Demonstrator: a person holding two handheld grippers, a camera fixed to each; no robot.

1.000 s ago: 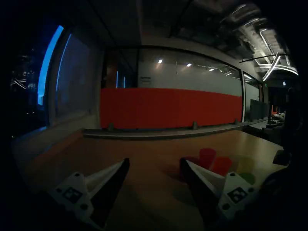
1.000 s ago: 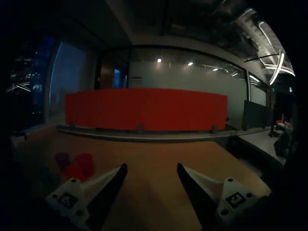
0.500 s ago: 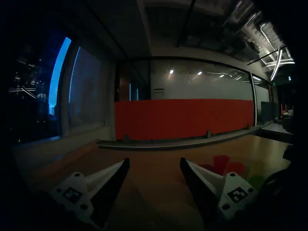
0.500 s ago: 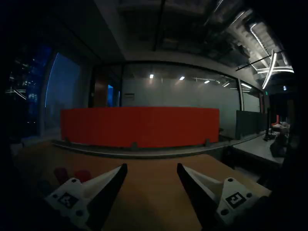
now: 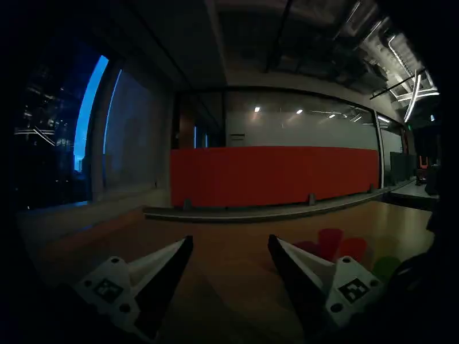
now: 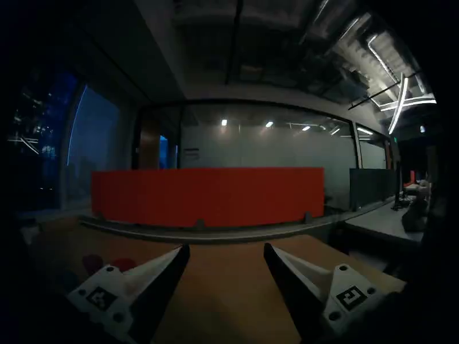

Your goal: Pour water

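Observation:
The room is dim. In the left gripper view my left gripper (image 5: pixel 229 252) is open over the wooden table (image 5: pixel 229 286), nothing between its fingers. Behind its right finger stand red cups (image 5: pixel 338 245) and a green cup (image 5: pixel 385 267), partly hidden. In the right gripper view my right gripper (image 6: pixel 226 258) is also open and empty above the table (image 6: pixel 229 292). The tops of a dark red cup (image 6: pixel 93 264) and a red cup (image 6: pixel 123 264) peek out behind its left finger.
A red partition (image 5: pixel 275 175) runs along the table's far edge, with a glass wall behind it. Dark windows (image 5: pixel 69 132) are on the left. Another desk (image 6: pixel 381 221) with objects stands to the right, past the table's edge.
Both views have tilted upward: the cups and table sit lower in the picture, more ceiling shows. Both grippers stay open and empty.

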